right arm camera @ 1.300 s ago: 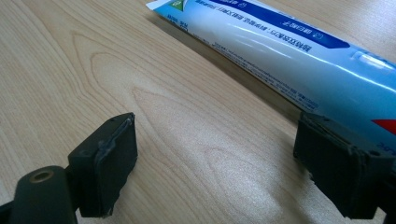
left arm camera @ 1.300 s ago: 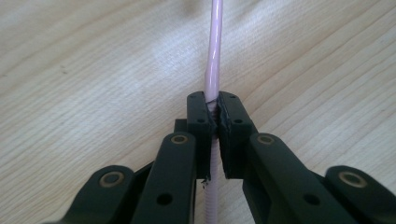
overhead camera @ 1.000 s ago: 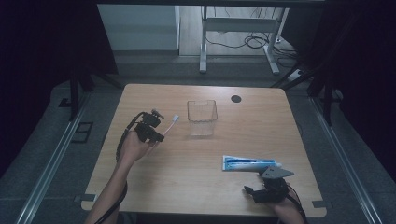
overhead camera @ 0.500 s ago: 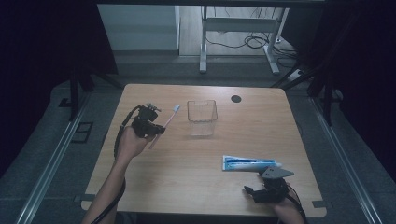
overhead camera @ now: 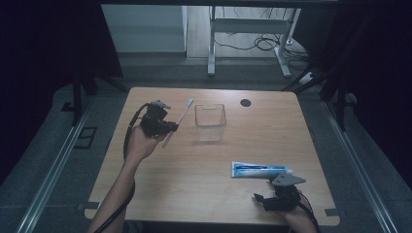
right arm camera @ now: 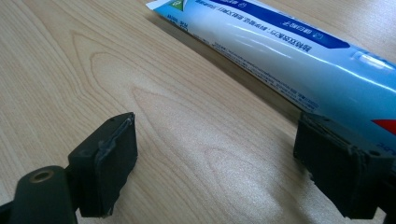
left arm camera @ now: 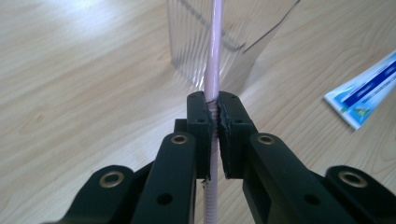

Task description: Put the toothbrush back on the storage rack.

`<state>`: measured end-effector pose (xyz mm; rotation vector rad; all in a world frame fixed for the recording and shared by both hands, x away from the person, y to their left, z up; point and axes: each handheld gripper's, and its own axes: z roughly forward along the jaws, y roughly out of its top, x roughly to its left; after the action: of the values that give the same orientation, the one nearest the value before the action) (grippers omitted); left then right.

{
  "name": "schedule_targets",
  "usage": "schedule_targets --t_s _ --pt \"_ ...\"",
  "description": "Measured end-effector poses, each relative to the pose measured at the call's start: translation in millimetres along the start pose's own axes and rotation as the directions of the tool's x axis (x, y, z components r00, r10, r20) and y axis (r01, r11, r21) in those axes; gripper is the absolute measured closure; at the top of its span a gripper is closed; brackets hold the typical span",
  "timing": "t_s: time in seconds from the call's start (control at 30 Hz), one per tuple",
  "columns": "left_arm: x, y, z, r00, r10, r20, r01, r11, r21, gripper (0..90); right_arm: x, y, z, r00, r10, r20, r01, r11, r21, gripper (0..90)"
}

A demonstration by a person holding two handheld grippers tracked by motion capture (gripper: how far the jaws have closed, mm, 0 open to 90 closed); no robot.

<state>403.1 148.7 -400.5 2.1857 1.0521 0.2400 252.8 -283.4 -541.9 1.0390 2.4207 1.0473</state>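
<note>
Pink toothbrush (overhead camera: 178, 122) is clamped between the fingers (left arm camera: 201, 126) of the left gripper (overhead camera: 167, 127), held above the left half of the worktop (overhead camera: 194, 194), clear of the surface. In the left gripper view the pads press on the ribbed lower part of the handle; the smooth shaft runs straight up past the fingertips, and a short ribbed length sticks out below them. In the high view the brush slants, its whitish head up and away toward the far edge, just left of the clear container (overhead camera: 210, 122) and apart from it. The container stands upright near the worktop's middle, toward the far side, a see-through square tub. The right gripper (overhead camera: 260, 198) sits at the near right edge with its fingers (right arm camera: 109, 163) wide apart, nothing between them; the toothpaste tube (overhead camera: 260, 170) lies flat just beyond it, one finger close against the tube's side, contact cannot be told. The tube is white and blue with small print. The worktop is pale wood grain with rounded corners; a small dark round disc (overhead camera: 246, 102) lies near the far right. Room is dim: grey floor, metal rails at both sides, a white frame and loose cables (overhead camera: 252, 43) beyond the far edge. Toothbrush: slim, pale pink, straight handle, light-coloured head.
</note>
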Motion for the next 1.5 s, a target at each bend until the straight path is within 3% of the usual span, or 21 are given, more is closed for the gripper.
schedule_targets --t_s 0.43,0.97,1.5 --pt "-12.1 26.3 0.2 0.9996 0.021 0.020 -0.018 0.9942 -0.106 84.2 -0.1 0.1 -0.2 1.0000 0.001 -0.002 -0.001 1.000 0.001 13.4" --pt "-17.9 50.7 16.4 0.9992 0.023 0.032 -0.017 0.9859 -0.167 84.3 -0.2 0.0 -0.1 1.0000 0.005 -0.004 -0.005 1.000 -0.002 13.3" --pt "-29.0 75.2 42.9 0.9991 0.043 0.006 -0.040 0.9777 -0.206 84.2 -0.9 -0.3 -0.2 1.0000 -0.002 -0.008 0.002 1.000 -0.002 13.4"
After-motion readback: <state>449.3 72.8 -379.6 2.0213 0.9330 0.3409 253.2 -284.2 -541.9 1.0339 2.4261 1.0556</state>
